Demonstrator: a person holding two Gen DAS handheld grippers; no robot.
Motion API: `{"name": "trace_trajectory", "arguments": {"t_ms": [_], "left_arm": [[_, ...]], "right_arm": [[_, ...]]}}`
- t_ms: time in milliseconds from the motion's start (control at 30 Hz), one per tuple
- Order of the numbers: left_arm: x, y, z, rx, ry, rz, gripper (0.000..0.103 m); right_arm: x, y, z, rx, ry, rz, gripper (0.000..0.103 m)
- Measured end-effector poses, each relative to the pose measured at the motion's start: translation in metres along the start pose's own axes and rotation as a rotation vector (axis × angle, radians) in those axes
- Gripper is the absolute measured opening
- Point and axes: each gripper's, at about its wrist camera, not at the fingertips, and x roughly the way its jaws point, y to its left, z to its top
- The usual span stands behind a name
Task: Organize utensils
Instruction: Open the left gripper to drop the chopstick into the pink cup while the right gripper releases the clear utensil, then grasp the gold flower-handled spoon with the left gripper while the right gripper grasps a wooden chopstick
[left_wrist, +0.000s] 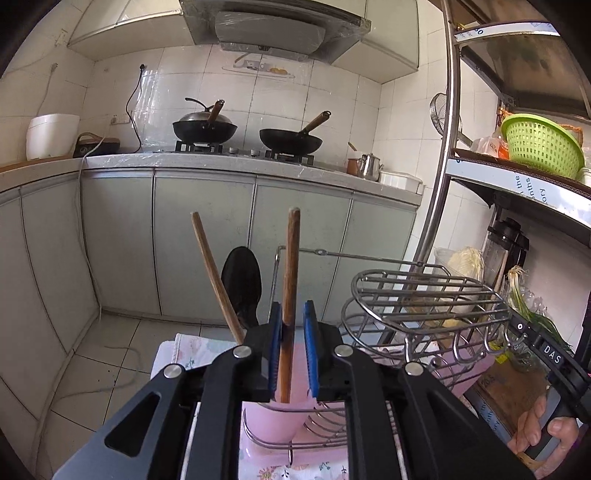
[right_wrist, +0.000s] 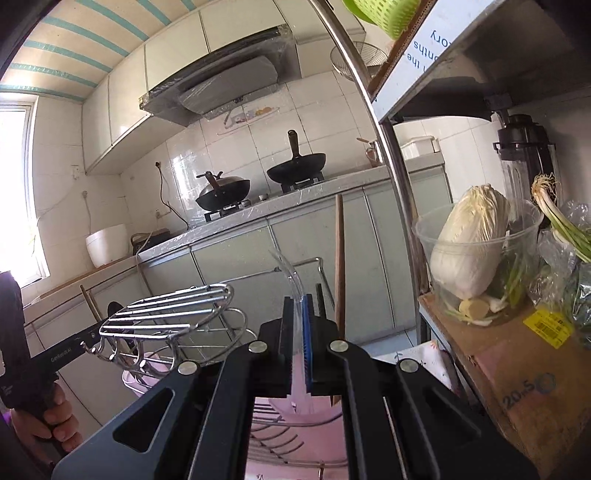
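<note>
A wooden-handled utensil (left_wrist: 290, 266) stands upright in a pink cup (left_wrist: 271, 421) inside the wire dish rack (left_wrist: 424, 295). My left gripper (left_wrist: 292, 310) straddles its handle. The handle leans on the left blue pad and a gap shows at the right pad, so the jaws are open. A second wooden handle (left_wrist: 214, 273) and a black spoon head (left_wrist: 242, 280) rise just left of it. My right gripper (right_wrist: 298, 306) is shut on a clear plastic utensil (right_wrist: 290, 273), held above the pink cup (right_wrist: 295, 410). The wooden handle (right_wrist: 339, 266) stands just right of its fingers.
The rack's raised wire shelf (right_wrist: 166, 310) sits between the two grippers. On the right, a metal shelf post (right_wrist: 391, 177) stands beside a cabbage in a clear bowl (right_wrist: 472, 247) and a cardboard box (right_wrist: 517, 354). Far behind are a counter with two woks (left_wrist: 288, 140) and a green basket (left_wrist: 539, 144).
</note>
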Motion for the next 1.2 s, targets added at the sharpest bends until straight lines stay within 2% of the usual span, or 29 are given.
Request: {"name": "trace_trajectory", "arguments": {"t_ms": [67, 100, 200, 233, 267, 333, 567, 767, 900, 967, 1200], "left_arm": [[-0.002, 0.001, -0.001, -0.006, 0.029, -0.009, 0.021], [-0.004, 0.001, -0.003, -0.008, 0.037, -0.015, 0.029], [-0.011, 0.003, -0.005, -0.017, 0.057, -0.029, 0.029], [-0.013, 0.003, -0.006, -0.020, 0.064, -0.032, 0.029], [-0.015, 0.003, -0.007, -0.024, 0.070, -0.036, 0.029], [-0.021, 0.004, -0.010, -0.026, 0.077, -0.040, 0.029], [-0.047, -0.001, -0.024, -0.027, 0.105, -0.065, 0.029], [-0.054, -0.011, -0.050, -0.031, 0.203, -0.124, 0.029], [-0.049, -0.019, -0.074, -0.045, 0.306, -0.169, 0.029], [-0.044, -0.023, -0.087, -0.051, 0.361, -0.182, 0.029], [-0.018, -0.035, -0.134, -0.109, 0.575, -0.243, 0.029]], "right_arm": [[0.000, 0.000, -0.001, 0.003, 0.041, -0.003, 0.006], [-0.001, 0.000, -0.002, 0.003, 0.061, -0.008, 0.006], [-0.002, 0.000, -0.004, 0.003, 0.111, -0.019, 0.008], [-0.004, 0.000, -0.005, 0.004, 0.123, -0.028, 0.017], [-0.006, -0.001, -0.005, 0.008, 0.126, -0.029, 0.032], [-0.012, -0.001, -0.006, 0.013, 0.128, -0.032, 0.043], [-0.040, 0.007, -0.014, 0.004, 0.137, -0.027, 0.043], [-0.059, 0.013, -0.032, 0.019, 0.170, -0.022, 0.043], [-0.060, 0.013, -0.047, 0.043, 0.246, -0.014, 0.043], [-0.058, 0.015, -0.057, 0.035, 0.306, -0.014, 0.054], [-0.061, 0.020, -0.085, 0.001, 0.408, -0.026, 0.055]]}}
